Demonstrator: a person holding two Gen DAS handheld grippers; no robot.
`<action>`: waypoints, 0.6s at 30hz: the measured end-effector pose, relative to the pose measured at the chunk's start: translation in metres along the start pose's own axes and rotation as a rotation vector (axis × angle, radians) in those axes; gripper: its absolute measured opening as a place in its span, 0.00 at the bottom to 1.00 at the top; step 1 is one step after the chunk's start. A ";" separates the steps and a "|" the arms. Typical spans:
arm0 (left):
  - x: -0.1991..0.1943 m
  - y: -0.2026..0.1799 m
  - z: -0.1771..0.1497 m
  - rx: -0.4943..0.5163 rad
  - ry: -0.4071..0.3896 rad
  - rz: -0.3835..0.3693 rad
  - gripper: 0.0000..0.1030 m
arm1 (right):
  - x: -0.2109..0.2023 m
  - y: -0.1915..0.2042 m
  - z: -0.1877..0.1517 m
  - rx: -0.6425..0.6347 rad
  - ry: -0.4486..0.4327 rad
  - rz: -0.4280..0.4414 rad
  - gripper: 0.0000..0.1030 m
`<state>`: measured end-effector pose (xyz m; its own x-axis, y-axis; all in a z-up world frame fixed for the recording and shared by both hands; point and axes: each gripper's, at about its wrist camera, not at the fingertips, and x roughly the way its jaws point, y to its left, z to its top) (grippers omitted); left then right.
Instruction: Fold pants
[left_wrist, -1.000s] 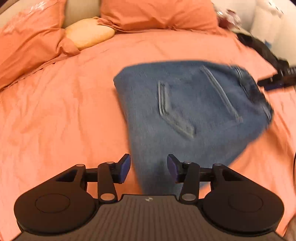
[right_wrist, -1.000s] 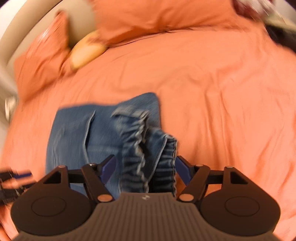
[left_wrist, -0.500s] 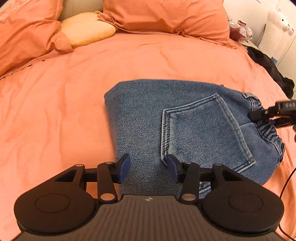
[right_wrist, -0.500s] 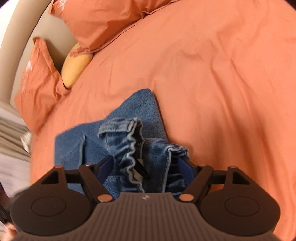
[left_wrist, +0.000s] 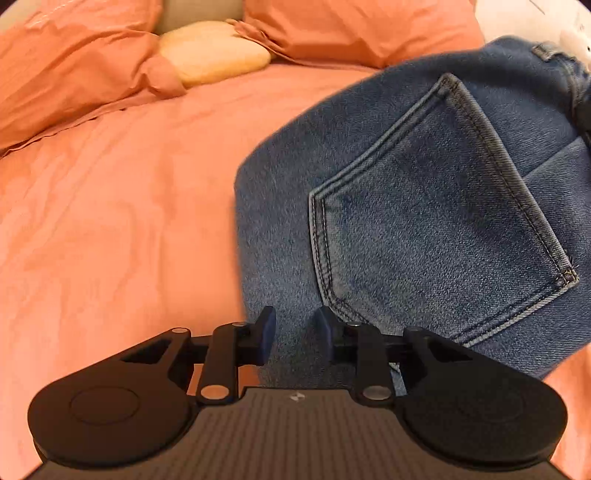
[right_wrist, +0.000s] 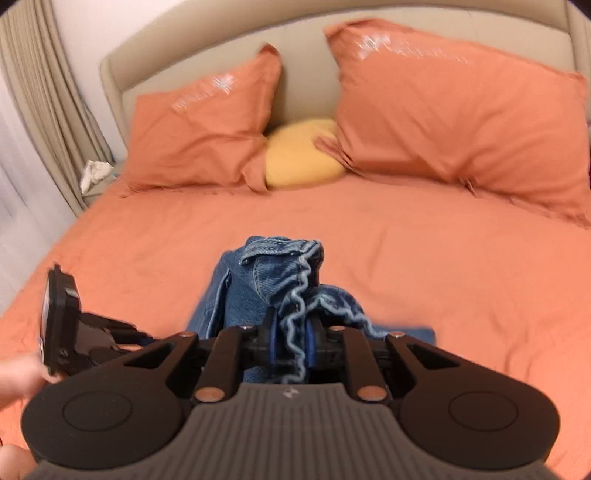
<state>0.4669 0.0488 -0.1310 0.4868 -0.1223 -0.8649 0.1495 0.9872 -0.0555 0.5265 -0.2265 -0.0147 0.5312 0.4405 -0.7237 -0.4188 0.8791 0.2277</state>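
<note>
Orange bedspread (right_wrist: 424, 258); both tools clamp jeans (left_wrist: 424, 206), left (left_wrist: 293, 332), right (right_wrist: 291, 339)

1. My right gripper (right_wrist: 290, 341) has its jaws clamped on the pants (right_wrist: 273, 280) at the ruffled waistband.
2. The denim bunches above the orange bed (right_wrist: 461, 266).
3. The left gripper (right_wrist: 70, 332) sits at lower left.
</note>
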 end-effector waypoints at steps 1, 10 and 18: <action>-0.002 0.001 0.001 -0.006 -0.005 -0.001 0.31 | 0.008 -0.007 0.001 0.036 0.031 -0.016 0.10; 0.001 -0.013 0.028 0.054 -0.082 -0.028 0.31 | 0.073 -0.094 -0.046 0.219 0.211 -0.150 0.15; 0.024 -0.020 0.059 0.055 -0.126 -0.034 0.31 | 0.112 -0.103 -0.052 0.244 0.275 -0.255 0.39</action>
<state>0.5264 0.0199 -0.1211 0.5840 -0.1707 -0.7936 0.2132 0.9756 -0.0529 0.5906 -0.2777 -0.1535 0.3658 0.1685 -0.9153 -0.0960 0.9851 0.1430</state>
